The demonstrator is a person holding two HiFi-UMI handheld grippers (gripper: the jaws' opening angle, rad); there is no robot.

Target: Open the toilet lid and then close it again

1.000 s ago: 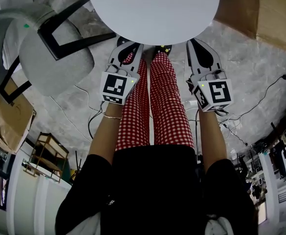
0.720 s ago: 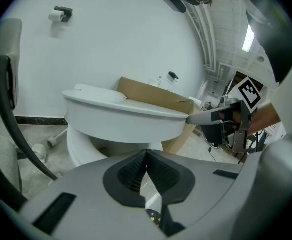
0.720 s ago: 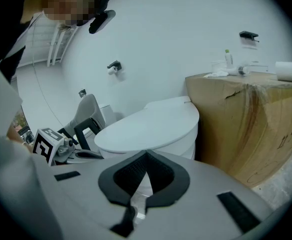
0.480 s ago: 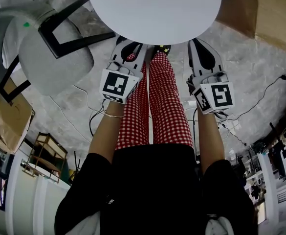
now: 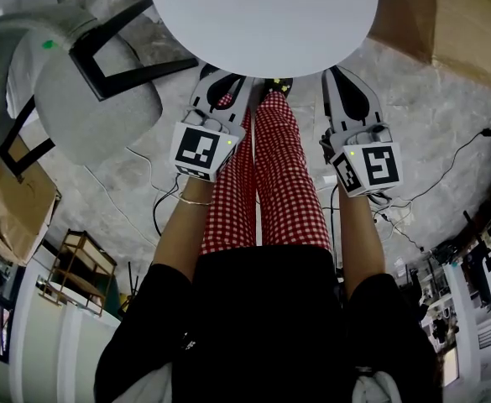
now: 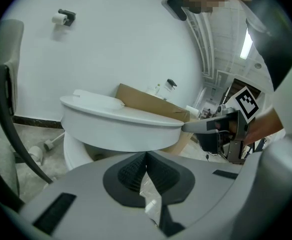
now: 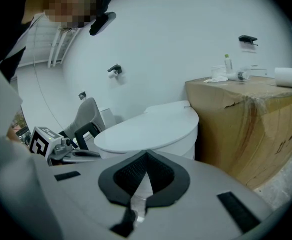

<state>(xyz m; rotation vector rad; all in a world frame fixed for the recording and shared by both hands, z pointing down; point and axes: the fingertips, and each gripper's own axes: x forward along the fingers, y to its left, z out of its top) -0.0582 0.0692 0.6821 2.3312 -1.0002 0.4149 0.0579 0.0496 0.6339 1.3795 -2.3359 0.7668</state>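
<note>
The white toilet lid (image 5: 262,19) lies closed, flat on the bowl, at the top of the head view. It also shows in the left gripper view (image 6: 121,113) and the right gripper view (image 7: 150,126). My left gripper (image 5: 219,80) hovers just short of the lid's front edge at its left, jaws shut on nothing. My right gripper (image 5: 336,75) is level with it at the lid's front right, also shut and empty. Each gripper is visible from the other: the right gripper (image 6: 220,129) and the left gripper (image 7: 61,153). Neither touches the lid.
A grey chair (image 5: 86,82) with black legs stands left of the toilet. A large cardboard box (image 7: 250,124) with a paper roll (image 7: 288,76) and bottles on top stands at its right. Cables (image 5: 446,175) trail over the floor. The person's legs in red checked trousers (image 5: 270,183) are between the grippers.
</note>
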